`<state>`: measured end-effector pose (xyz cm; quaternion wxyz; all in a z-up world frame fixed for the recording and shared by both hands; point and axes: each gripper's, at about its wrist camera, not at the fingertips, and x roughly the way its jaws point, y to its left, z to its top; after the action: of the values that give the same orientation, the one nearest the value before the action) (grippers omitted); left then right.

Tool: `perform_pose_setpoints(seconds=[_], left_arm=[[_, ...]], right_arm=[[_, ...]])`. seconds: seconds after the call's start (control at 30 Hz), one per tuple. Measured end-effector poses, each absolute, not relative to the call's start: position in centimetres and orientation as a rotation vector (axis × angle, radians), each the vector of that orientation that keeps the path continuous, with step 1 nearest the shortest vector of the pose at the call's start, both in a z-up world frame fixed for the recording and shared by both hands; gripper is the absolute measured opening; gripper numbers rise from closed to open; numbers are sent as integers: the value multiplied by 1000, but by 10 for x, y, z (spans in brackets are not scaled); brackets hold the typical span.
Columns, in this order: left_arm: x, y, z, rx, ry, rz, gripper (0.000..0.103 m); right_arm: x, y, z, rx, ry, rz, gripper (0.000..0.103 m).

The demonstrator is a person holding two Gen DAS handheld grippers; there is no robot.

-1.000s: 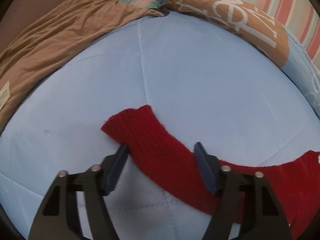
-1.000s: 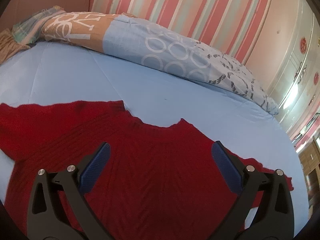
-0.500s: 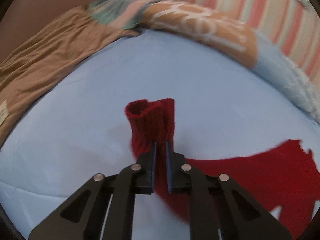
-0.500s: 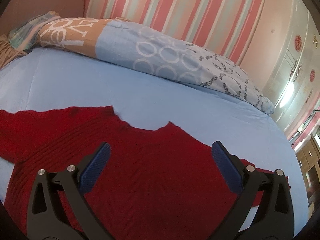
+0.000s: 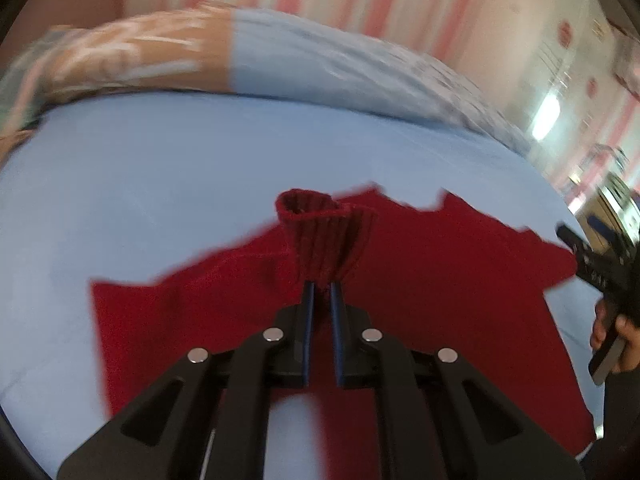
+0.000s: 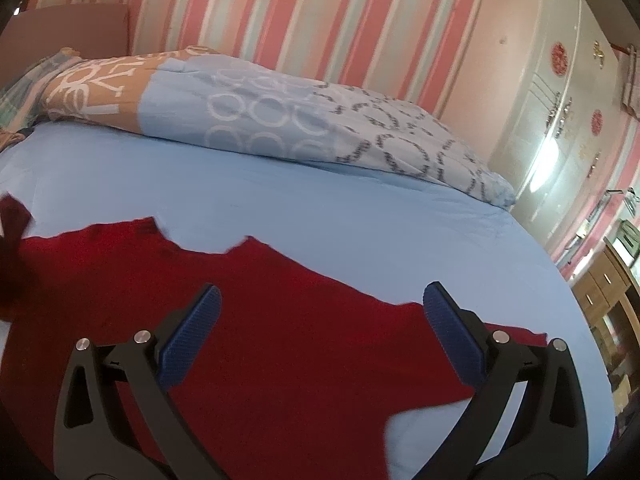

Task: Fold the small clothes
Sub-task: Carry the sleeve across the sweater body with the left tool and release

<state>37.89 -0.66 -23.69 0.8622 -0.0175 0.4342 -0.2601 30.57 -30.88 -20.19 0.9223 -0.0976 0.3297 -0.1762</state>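
A red knitted sweater (image 6: 280,340) lies spread on the light blue bed sheet (image 6: 360,220). My left gripper (image 5: 321,288) is shut on the sweater's left sleeve cuff (image 5: 320,236) and holds it lifted above the sweater body (image 5: 440,280). The cuff stands bunched upright past the fingertips. My right gripper (image 6: 320,312) is open and empty, hovering over the sweater's right half. It shows at the right edge of the left wrist view (image 5: 600,268), held by a hand. The lifted sleeve appears at the far left of the right wrist view (image 6: 14,220).
A rolled patterned duvet (image 6: 260,116) in orange and blue lies along the back of the bed. A striped pink wall (image 6: 280,12) stands behind it. A white wardrobe (image 6: 560,100) and a wooden drawer unit (image 6: 604,280) stand to the right.
My left gripper closed on the sleeve cuff, lifted it and carried it right, over the sweater body. My right gripper stayed open and shifted slightly right.
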Motion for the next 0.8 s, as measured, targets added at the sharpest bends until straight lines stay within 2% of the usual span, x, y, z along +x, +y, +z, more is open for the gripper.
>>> perform_pose_setpoints(seconds=[0.17,0.2,0.23,0.43,0.53,0.57,0.6,0.67,0.8], left_arm=[[372,-67,-266,-26,992,-633,8],[370,-77,-268,-36,995,-648,6],[368,-84,-267,-43,993,-659,0],[348,-146,-260,-32,962,-760,0],[334,-142,-255,13,935,-726,4],[330,-134,-254,35,920,-696,17],[328,-125,-253,54,913,-660,50],[324,-101,-249,81,882,-559,71],[324,-56,-245,55,878,-452,71]], right_arm=[[295,-327,-205,-164,697,-376,100],[294,-328,-206,-165,703,-377,100],[293,-329,-208,-172,711,-380,100],[287,-347,-204,-159,712,-406,100],[285,-351,-203,-114,722,-375,100],[286,-348,-205,-108,728,-357,100],[287,-345,-207,-105,733,-343,100],[291,-331,-214,-104,749,-298,100],[302,-287,-232,-57,799,-150,100]])
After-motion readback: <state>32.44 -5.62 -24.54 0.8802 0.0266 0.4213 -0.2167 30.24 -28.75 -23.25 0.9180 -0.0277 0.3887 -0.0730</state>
